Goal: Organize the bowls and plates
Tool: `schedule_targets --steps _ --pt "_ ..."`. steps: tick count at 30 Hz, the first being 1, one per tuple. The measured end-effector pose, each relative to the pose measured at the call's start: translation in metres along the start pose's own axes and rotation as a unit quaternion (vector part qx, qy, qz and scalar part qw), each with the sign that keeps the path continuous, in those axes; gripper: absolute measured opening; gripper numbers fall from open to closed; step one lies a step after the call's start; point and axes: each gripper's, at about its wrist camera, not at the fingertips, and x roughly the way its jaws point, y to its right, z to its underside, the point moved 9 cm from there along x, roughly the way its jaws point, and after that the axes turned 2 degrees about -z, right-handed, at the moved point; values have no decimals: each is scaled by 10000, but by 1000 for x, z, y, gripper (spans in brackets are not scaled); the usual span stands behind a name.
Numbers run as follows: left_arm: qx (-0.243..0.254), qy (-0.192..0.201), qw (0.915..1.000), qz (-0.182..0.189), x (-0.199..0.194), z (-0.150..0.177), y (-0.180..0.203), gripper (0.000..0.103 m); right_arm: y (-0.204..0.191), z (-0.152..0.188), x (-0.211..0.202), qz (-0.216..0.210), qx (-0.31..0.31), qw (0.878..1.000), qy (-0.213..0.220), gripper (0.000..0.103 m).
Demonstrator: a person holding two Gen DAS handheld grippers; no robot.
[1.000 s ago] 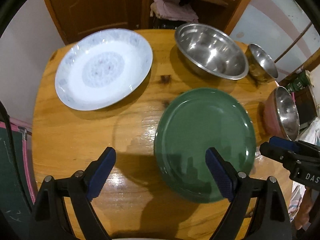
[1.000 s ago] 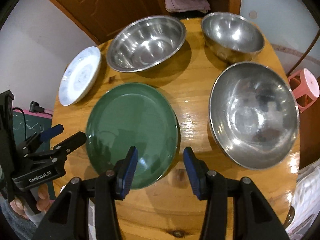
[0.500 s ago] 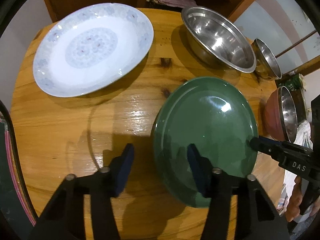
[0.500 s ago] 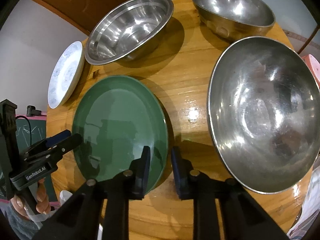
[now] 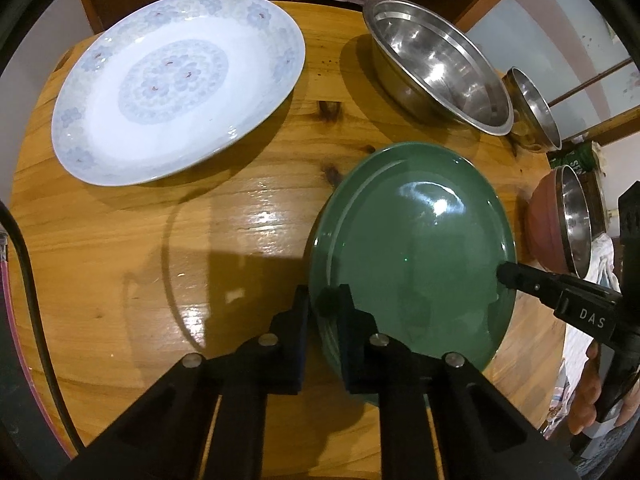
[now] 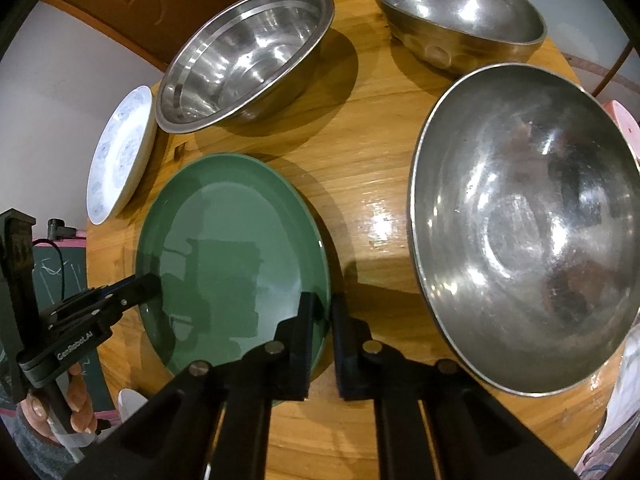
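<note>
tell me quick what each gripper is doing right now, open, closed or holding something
Left gripper: closed on the left rim of the green plate.
Right gripper: closed on the plate's opposite rim.

Both cameras ride just behind their tongs and look steeply down onto the counter (image 5: 120, 240) from close above, each with its own tongs filling the lower edge. The left view sits over the green plate's (image 5: 416, 248) left rim and the right view over its right rim (image 6: 236, 256). Both share that plate, the white plate (image 5: 176, 84) beyond it, and each other's tongs.
</note>
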Motion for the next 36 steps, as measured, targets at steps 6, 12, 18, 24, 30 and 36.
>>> schedule_targets --steps 6,12,18,24,30,36 --pt "-50 -20 9999 -122 -8 7 -3 6 -6 5 -9 34 -93 9999 42 5" --pt "-87 82 9998 138 -30 23 5 3 -20 16 -22 -12 -237 9997 78 4" --pt "73 361 9993 -65 -59 36 15 3 -43 37 -34 -22 -404 9991 137 4" --pt "-280 157 9988 -376 -47 44 -29 4 -37 48 -24 18 -260 9997 13 4" --pt "-629 -153 9977 179 -30 54 -48 7 -31 53 -26 31 -249 9997 14 4" --pt "-829 -174 9943 648 -22 53 -44 18 -26 53 -21 42 -199 9998 -49 4"
